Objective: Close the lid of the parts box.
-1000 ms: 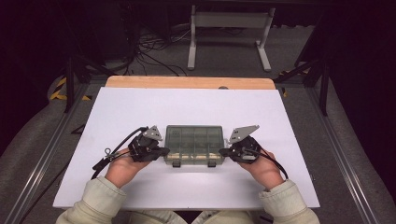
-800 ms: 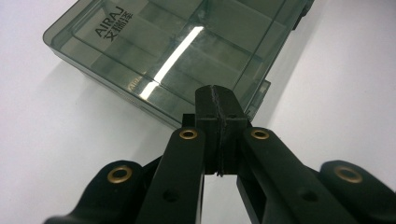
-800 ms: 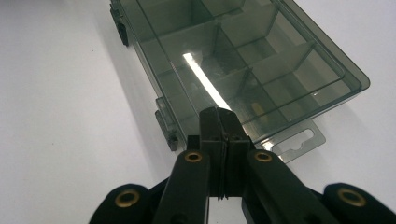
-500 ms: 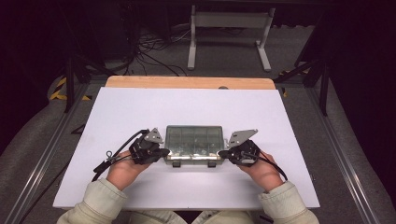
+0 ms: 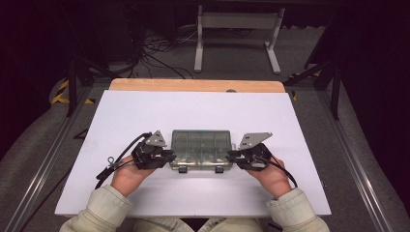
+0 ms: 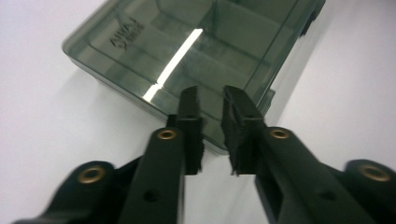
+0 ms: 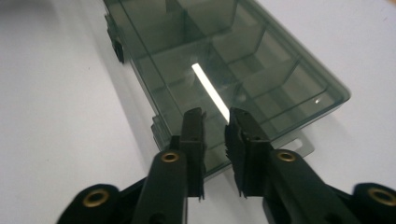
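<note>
I see the white counter (image 5: 145, 116) bare behind the smoked compartment box (image 5: 200, 145), open for a pass along its far side. The left tool (image 5: 167, 155) sits tight at the box's left end and the right tool (image 5: 233, 157) at its right end, blocking both ends. Two latches (image 5: 183, 169) jut from the near edge. The near strip between my forearms is free.

Smoky clear compartment box (image 5: 201, 148), lid closed, flat on white table (image 5: 203, 111).
</note>
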